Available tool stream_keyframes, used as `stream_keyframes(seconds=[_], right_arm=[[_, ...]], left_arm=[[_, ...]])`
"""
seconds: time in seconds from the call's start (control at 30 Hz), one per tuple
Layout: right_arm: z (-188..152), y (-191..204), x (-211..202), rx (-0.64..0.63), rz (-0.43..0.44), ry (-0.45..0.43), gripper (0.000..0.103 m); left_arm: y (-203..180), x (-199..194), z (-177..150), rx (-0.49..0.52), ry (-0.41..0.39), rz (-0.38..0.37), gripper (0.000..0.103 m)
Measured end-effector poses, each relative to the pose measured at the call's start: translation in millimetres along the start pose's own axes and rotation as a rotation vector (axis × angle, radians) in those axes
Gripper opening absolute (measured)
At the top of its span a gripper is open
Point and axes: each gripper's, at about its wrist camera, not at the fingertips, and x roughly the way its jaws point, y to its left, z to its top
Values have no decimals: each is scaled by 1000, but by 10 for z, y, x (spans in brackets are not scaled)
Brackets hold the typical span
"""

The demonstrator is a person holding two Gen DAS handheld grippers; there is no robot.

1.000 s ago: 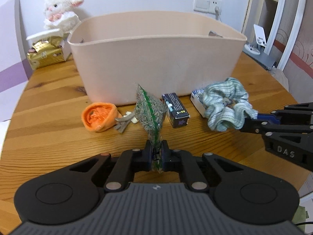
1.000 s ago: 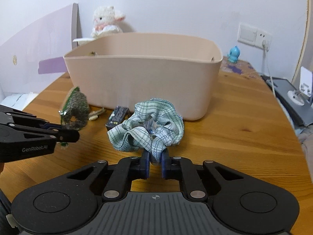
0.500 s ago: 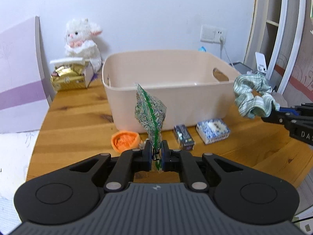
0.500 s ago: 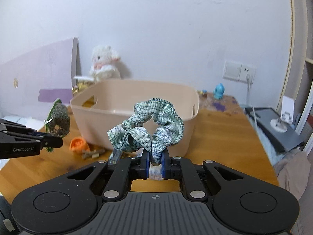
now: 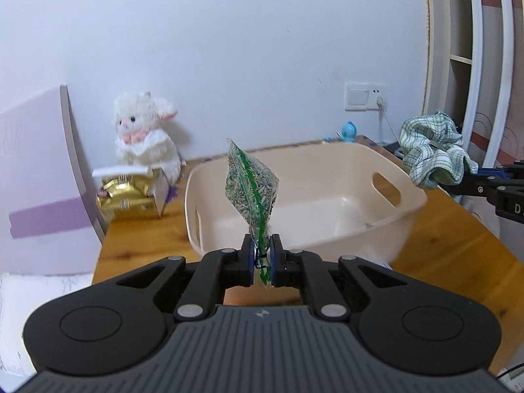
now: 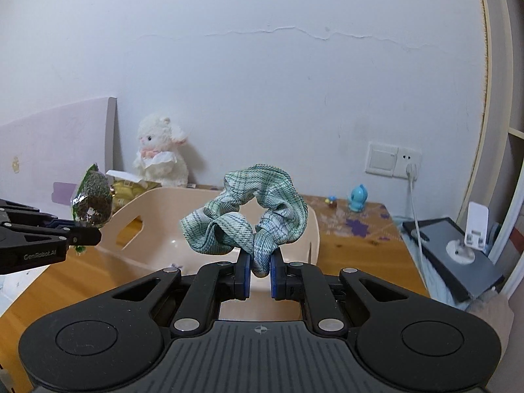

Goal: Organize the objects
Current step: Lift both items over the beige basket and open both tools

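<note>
I have my left tool [image 5: 261, 255] clamped on the bottom edge of the seed bag [image 5: 250, 185], which stands up in the air in front of the bin [image 5: 406, 209], and my right tool [image 6: 260, 270] pinches the scrunchie [image 6: 249, 216] above the bin's near rim. The bin's visible floor looks bare, so I judge neither item is stowed yet: both need carrying over the opening and dropping, and whatever else waits on the desk [image 5: 458, 252] is hidden here

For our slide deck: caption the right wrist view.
Right gripper holds green scrunchie above beige bin.
</note>
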Motion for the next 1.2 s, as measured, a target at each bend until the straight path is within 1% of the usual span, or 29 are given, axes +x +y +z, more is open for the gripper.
stream_keyframes(seconds=[0.2, 0.3, 0.37, 0.43, 0.53, 0.67, 0.73, 0.8, 0.83, 0.87, 0.9, 0.93, 0.97, 1.0, 1.03, 1.07, 1.1, 1.13, 1.17, 1.2], right_arm=[[132, -1, 411, 0, -6, 33, 10], [135, 11, 669, 3, -1, 82, 10], [117, 17, 857, 8, 1, 123, 10], [72, 23, 1026, 7, -4, 163, 10], [-10, 26, 1228, 4, -7, 217, 10], [-93, 21, 1370, 10, 8, 270, 11], [-103, 9, 1412, 11, 15, 280, 11], [-101, 12, 1429, 5, 14, 283, 15], [-98, 19, 1417, 5, 15, 281, 18], [-93, 18, 1406, 5, 19, 274, 33], [-90, 15, 1378, 11, 22, 266, 36], [-84, 2, 1358, 20, 20, 262, 45], [-77, -15, 1328, 32, 17, 255, 60], [-63, -28, 1285, 44, 18, 243, 67], [-54, -45, 1246, 55, 23, 232, 74], [-45, -66, 1201, 67, 30, 222, 76], [-27, -88, 1162, 76, 32, 220, 77], [-16, -99, 1129, 83, 32, 216, 79], [-5, -111, 1083, 91, 31, 209, 84], [10, -116, 1036, 96, 31, 203, 87]], left_arm=[[-3, 385, 229, 19, 7, 22, 10], [3, 648, 293, 20, 37, 32, 10], [29, 860, 311, 4, 72, 46, 10], [58, 1052, 300, -10, 109, 50, 10], [57, 1278, 252, 2, 157, 60, 10], [57, 1462, 158, 26, 205, 70, 11], [66, 1511, 119, 29, 218, 68, 11], [73, 1539, 95, 29, 225, 65, 12], [71, 1540, 87, 31, 226, 65, 13], [71, 1538, 86, 33, 225, 66, 15], [67, 1532, 89, 35, 220, 66, 15], [63, 1519, 93, 37, 216, 63, 16], [60, 1498, 96, 38, 212, 61, 23], [55, 1475, 104, 39, 206, 61, 31], [55, 1447, 114, 39, 198, 64, 46], [47, 1407, 123, 42, 185, 59, 60], [36, 1373, 134, 45, 178, 67, 69], [23, 1331, 142, 48, 168, 80, 83], [14, 1280, 149, 52, 150, 89, 88], [10, 1235, 155, 55, 138, 93, 88]])
